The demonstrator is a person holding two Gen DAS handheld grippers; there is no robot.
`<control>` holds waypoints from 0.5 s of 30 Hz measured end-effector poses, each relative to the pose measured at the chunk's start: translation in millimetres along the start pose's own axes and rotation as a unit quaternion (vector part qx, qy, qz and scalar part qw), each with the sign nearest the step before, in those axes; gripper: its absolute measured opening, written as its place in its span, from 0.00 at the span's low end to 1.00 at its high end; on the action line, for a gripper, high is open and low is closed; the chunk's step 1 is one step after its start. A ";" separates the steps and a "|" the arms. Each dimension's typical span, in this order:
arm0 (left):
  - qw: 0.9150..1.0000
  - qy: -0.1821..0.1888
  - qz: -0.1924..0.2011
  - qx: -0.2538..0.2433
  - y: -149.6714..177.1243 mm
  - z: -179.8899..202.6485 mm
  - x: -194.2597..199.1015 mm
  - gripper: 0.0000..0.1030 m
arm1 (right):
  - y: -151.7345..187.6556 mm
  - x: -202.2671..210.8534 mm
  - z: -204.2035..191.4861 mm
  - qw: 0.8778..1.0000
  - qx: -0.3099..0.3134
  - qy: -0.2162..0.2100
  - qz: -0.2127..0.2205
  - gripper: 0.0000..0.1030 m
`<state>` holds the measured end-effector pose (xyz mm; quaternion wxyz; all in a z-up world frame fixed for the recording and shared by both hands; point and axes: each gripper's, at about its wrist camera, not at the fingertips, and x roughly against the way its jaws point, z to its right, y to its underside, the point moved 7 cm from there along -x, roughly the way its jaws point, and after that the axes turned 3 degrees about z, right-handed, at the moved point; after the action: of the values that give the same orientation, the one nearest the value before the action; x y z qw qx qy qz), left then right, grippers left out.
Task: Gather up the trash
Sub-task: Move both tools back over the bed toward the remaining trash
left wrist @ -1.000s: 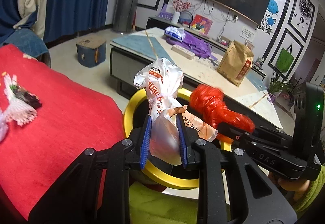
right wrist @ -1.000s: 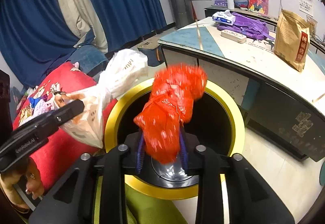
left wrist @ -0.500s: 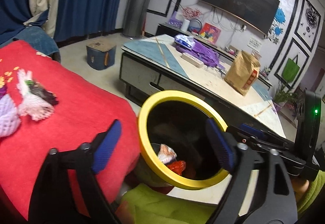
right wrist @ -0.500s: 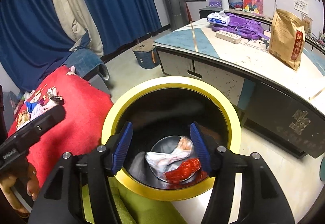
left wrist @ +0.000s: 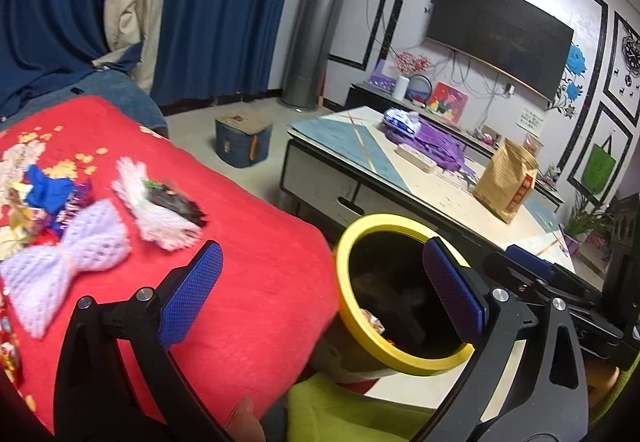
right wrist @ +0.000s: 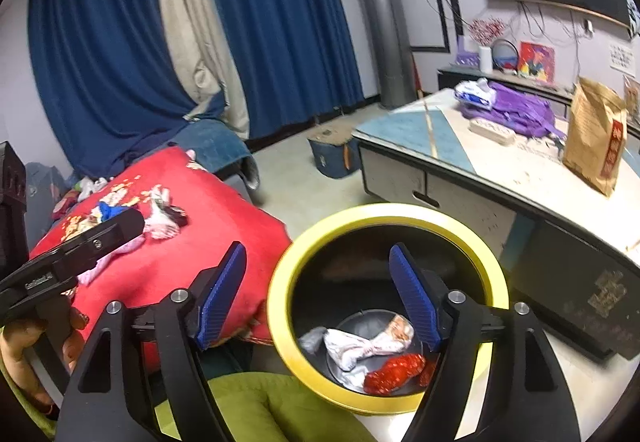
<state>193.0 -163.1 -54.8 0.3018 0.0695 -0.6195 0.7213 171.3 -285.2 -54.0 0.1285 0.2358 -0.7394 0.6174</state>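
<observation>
A black bin with a yellow rim (right wrist: 384, 210) (left wrist: 360, 322) stands beside the red sofa cushion (left wrist: 256, 282). Inside it lie a white plastic bag (right wrist: 368, 340) and a red bag (right wrist: 394, 370). My right gripper (right wrist: 320, 296) is open and empty above the bin's left rim. My left gripper (left wrist: 320, 286) is open and empty, straddling the cushion edge and the bin. On the cushion lie a purple foam net (left wrist: 64, 262), a white foam net with a dark wrapper (left wrist: 160, 209) and several colourful wrappers (left wrist: 44, 197).
A low coffee table (left wrist: 360, 145) stands behind the bin with a brown paper bag (left wrist: 506, 181) and a purple backpack (left wrist: 436, 141). A blue box (left wrist: 242, 139) sits on the floor. My green-clad knee (right wrist: 272, 406) is below the grippers.
Both grippers opened over the bin and dropped the white bag and the red bag into it. The left gripper then swung left toward the cushion; the right one drew back slightly.
</observation>
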 end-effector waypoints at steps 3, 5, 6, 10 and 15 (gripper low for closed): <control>1.000 -0.011 0.009 0.003 -3.5 -9.5 8.1 0.89 | -3.1 4.0 -12.7 1.000 0.013 -0.009 0.011 0.73; 1.000 -0.019 0.018 0.007 -5.4 -18.7 15.4 0.89 | -5.1 6.1 -21.4 1.000 0.021 -0.015 0.017 0.73; 0.999 -0.023 0.021 0.010 -6.9 -23.2 18.4 0.89 | -5.9 6.8 -26.1 0.999 0.025 -0.018 0.019 0.73; 0.999 -0.038 0.034 0.017 -12.2 -36.2 27.6 0.89 | -7.1 6.5 -45.8 0.998 0.046 -0.031 0.021 0.74; 0.997 -0.057 0.047 0.029 -18.0 -57.6 38.3 0.89 | -4.9 1.1 -74.1 0.996 0.072 -0.052 0.015 0.74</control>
<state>187.1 -95.0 -34.2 0.2295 0.0902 -0.6168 0.7475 165.3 -213.9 -34.1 0.0638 0.2649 -0.7023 0.6577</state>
